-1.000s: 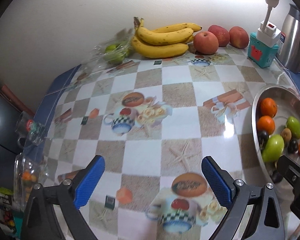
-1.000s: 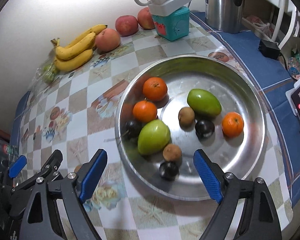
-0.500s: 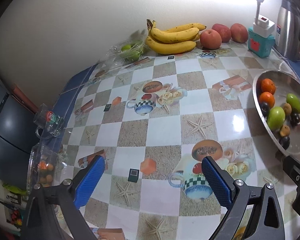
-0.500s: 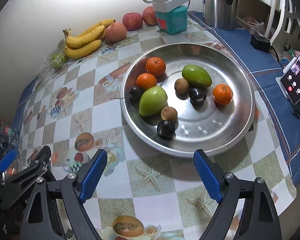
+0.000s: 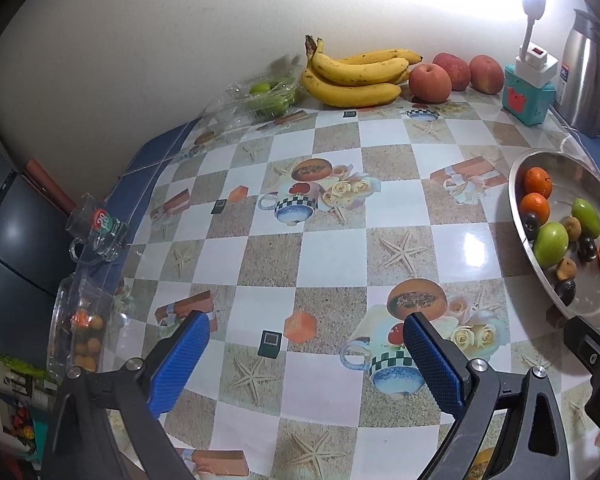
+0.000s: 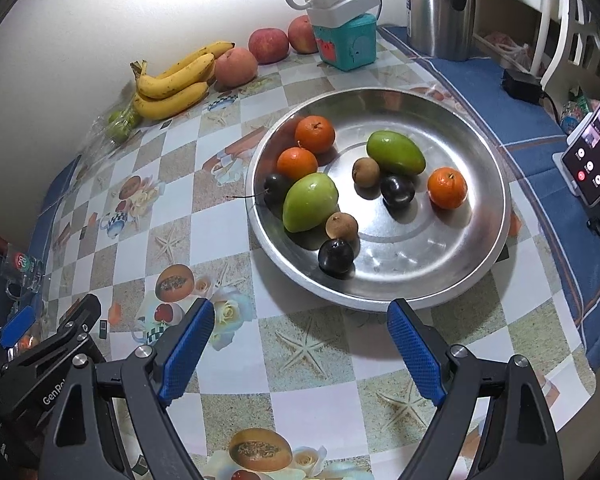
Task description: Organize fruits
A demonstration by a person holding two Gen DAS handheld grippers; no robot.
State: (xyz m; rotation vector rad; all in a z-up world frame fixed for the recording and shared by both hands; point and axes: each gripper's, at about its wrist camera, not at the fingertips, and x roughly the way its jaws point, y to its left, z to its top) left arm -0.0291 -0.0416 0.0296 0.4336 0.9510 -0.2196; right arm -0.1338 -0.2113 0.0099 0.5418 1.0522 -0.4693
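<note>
A round steel tray (image 6: 480, 152) holds oranges (image 6: 315, 134), two green mangoes (image 6: 310, 201), dark plums (image 6: 336, 256) and small brown fruits (image 6: 366, 172). The tray also shows at the right of the left wrist view (image 5: 596, 184). Bananas (image 5: 356, 74) and three red apples (image 5: 430, 82) lie along the back wall. My right gripper (image 6: 300, 344) is open and empty above the tablecloth just in front of the tray. My left gripper (image 5: 306, 360) is open and empty over the table's front, left of the tray.
A clear box of green fruit (image 5: 266, 94) sits by the bananas. A teal box with a white plug (image 6: 346, 42), a steel kettle (image 6: 440, 4) and a phone on a stand (image 6: 592, 160) stand at the back and right. A glass mug (image 5: 96, 232) and a clear box of small fruit (image 5: 80, 332) sit at the left edge.
Both grippers have drawn back and up from the table over the last second, so more of it shows. Both stayed open and empty. No fruit moved.
</note>
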